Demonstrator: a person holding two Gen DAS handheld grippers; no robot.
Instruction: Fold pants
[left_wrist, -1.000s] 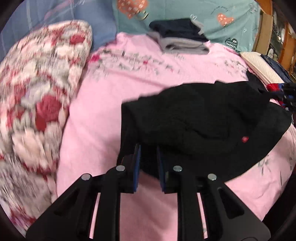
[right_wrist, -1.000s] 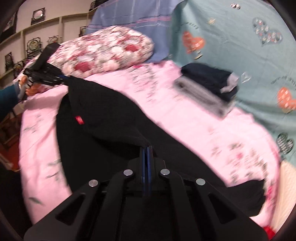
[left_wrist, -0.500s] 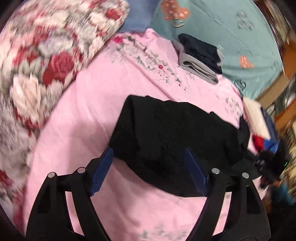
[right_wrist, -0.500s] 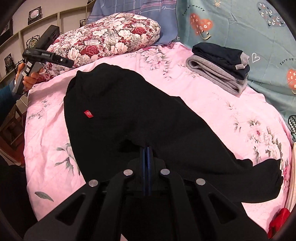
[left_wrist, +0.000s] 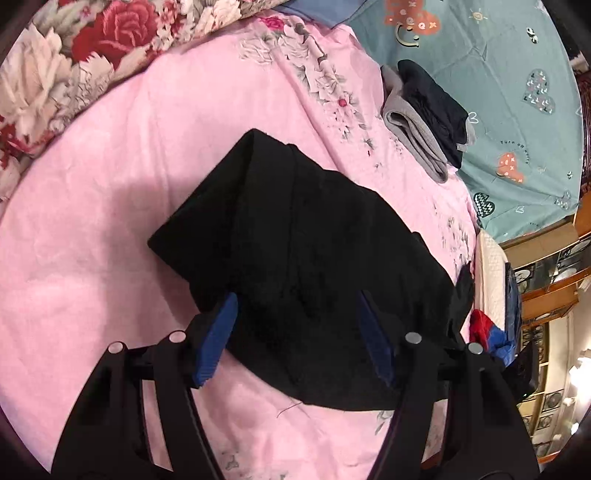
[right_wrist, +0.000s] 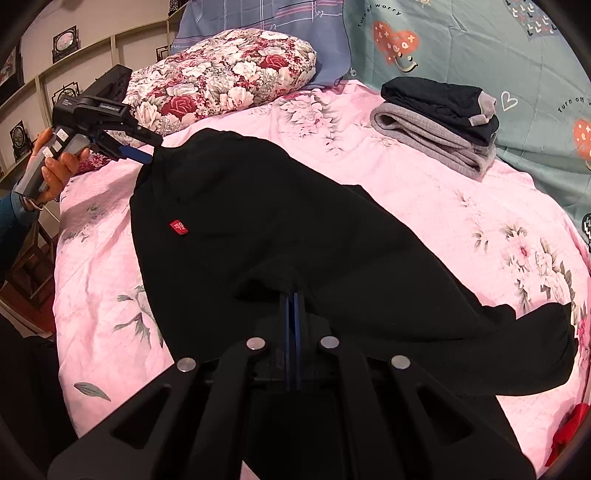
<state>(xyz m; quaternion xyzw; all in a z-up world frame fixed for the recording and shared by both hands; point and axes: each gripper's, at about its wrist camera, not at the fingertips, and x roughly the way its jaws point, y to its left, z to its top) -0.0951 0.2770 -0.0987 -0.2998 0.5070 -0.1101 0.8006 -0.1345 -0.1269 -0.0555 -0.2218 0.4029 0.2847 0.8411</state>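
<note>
I take the black pants (right_wrist: 280, 236) as my landmark. They lie spread on the pink bed sheet (left_wrist: 96, 229), near the middle of the bed.

On the left of the pants is the flowery pillow (right_wrist: 225, 77). My left gripper (left_wrist: 295, 332) is at the pants' left end, near that pillow. Its two blue fingers (left_wrist: 218, 336) are spread wide, one on each side of the cloth edge. They are not squeezing anything. In the right view I can see my hand (right_wrist: 55, 170) holding that tool just beside the corner of the pants.

On the pants there is a small red tag (right_wrist: 178, 227). It sits toward the left part of the cloth.

My right gripper (right_wrist: 293, 295) is at the near edge of the pants, right of the tag. Its fingers are pressed together and pinch a bit of the black cloth, which bunches up there.

Behind the pants, to the right, is a pile of folded clothes (right_wrist: 439, 122), gray under dark. It is well apart from the pants.

I think I am laying the pants flat and getting ready for a fold. The far right end looks lumpy. Next, I think my left tool must close on its edge, so both ends can lift together.
</note>
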